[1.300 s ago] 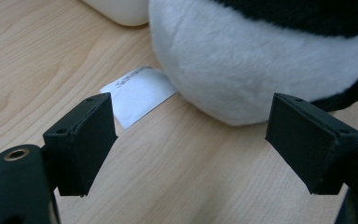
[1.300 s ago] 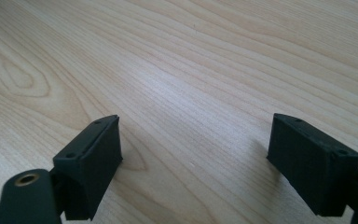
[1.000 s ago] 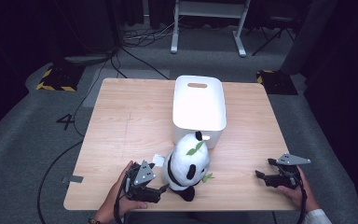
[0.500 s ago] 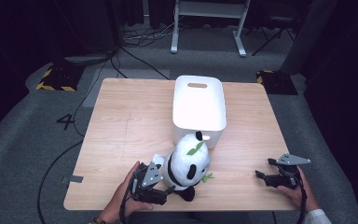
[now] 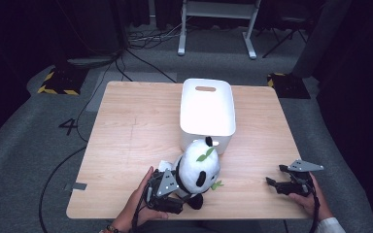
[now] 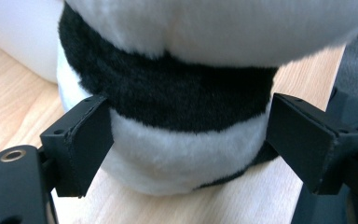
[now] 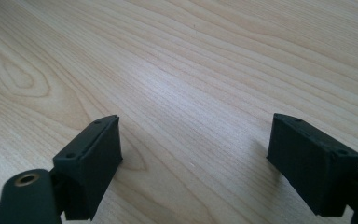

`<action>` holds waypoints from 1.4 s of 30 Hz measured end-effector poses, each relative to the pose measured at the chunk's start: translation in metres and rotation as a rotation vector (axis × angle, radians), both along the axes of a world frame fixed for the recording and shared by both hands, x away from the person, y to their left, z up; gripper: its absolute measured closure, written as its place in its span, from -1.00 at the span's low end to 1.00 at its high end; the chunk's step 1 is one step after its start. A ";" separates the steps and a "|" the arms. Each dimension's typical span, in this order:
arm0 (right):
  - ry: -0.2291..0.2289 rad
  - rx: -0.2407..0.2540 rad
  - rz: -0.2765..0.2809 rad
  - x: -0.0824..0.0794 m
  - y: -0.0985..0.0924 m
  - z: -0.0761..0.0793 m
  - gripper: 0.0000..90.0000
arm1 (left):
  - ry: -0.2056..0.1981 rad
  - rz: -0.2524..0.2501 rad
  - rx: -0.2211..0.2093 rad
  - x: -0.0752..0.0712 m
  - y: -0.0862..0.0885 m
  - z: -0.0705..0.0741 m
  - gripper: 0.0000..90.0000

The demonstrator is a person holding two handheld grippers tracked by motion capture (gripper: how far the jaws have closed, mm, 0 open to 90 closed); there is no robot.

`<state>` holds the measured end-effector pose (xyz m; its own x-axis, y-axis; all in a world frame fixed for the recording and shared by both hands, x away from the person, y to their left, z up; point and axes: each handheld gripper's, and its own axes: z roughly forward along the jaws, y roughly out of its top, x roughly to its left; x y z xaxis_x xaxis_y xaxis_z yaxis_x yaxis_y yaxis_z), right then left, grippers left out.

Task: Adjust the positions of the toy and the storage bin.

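Beside the white bin [image 5: 208, 112], my left gripper [image 6: 186, 140] straddled the upright plush panda [image 5: 197, 167], jaws apart; right gripper [image 7: 193, 158] gaped.

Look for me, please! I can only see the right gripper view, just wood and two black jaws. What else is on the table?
Observer: A plush panda sits near the front edge of the table, right by the left gripper.
Operator: Is the panda grabbed?
Observer: Not that I can see. The left gripper's jaws stand wide on either side of its body, and the fur isn't squeezed.
Operator: Is anything behind it?
Observer: A white bin, just behind the panda's head. Your right gripper is off to the side, with nothing between its jaws.
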<state>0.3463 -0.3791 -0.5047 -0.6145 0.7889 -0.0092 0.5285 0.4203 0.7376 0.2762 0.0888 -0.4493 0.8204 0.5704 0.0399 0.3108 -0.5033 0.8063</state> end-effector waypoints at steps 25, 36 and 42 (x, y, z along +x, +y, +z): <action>0.000 -0.002 -0.007 0.000 0.001 0.000 -0.63 | -0.046 0.043 -0.038 0.011 -0.007 -0.012 -0.25; -0.046 0.066 0.047 0.000 0.013 0.022 -0.50 | -0.064 0.053 -0.018 0.012 0.002 -0.009 0.14; -0.104 0.094 0.053 0.007 0.031 0.045 -0.47 | -0.061 0.079 -0.025 0.013 0.014 -0.010 0.16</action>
<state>0.3530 -0.3482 -0.4598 -0.6550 0.7556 -0.0027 0.4260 0.3722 0.8246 0.2895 0.1032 -0.4594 0.7692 0.6347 0.0737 0.2984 -0.4589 0.8368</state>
